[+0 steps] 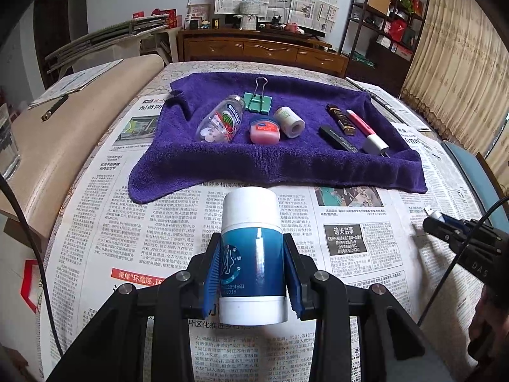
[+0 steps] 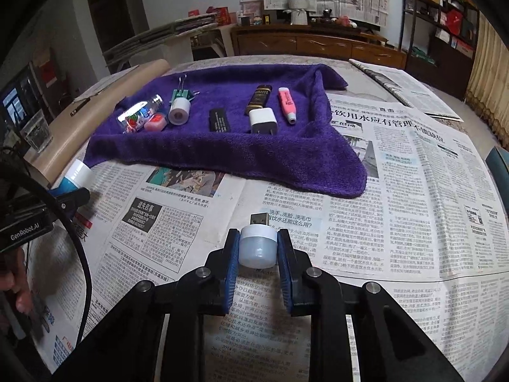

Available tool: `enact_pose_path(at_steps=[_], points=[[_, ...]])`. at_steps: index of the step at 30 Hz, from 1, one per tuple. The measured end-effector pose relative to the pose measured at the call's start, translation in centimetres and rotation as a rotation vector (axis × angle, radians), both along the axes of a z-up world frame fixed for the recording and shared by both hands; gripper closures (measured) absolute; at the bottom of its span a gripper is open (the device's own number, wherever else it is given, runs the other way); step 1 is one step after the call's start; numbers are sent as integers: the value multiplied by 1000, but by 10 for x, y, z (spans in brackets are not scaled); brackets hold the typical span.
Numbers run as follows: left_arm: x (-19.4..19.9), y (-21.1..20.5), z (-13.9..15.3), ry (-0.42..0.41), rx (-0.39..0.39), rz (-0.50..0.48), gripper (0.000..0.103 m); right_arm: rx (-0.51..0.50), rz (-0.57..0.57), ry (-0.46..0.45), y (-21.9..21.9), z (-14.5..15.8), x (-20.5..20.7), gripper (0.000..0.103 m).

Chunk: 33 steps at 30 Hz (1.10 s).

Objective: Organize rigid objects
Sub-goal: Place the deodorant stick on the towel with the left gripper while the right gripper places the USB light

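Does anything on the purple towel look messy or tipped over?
A little. The clear candy bottle lies on its side, and the purple towel is rumpled, its corners trailing onto the newspaper. Nothing looks spilled or broken.

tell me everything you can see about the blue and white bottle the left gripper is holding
The blue and white bottle is a stubby cylinder that looks like plastic: a white cap closed on top, a glossy blue label with a pale round emblem and printed digits, and a white base. The left gripper is shut on it, its blue ridged fingers pressing both sides of the label. It stands roughly upright above the newspaper, in front of the purple towel's near edge. In the right wrist view only its cap and some blue show.
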<state>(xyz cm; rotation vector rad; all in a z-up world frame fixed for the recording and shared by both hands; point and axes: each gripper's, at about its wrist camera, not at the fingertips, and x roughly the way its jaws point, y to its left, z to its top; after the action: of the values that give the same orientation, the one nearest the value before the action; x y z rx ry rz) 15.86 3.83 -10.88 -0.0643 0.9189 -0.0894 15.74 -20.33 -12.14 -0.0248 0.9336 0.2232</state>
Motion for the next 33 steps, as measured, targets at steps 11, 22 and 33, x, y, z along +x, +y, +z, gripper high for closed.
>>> enact_pose_path(at_steps=[11,22,33], points=[[11,-8,20,-21,-16,-20,69,58,3,-29,-3,22,7,79],[51,-19,43,-40,-20,-64,69,101,7,-43,-3,49,44,79],[125,-39,44,-26,-57,-103,69,117,68,-57,25,67,133,79]])
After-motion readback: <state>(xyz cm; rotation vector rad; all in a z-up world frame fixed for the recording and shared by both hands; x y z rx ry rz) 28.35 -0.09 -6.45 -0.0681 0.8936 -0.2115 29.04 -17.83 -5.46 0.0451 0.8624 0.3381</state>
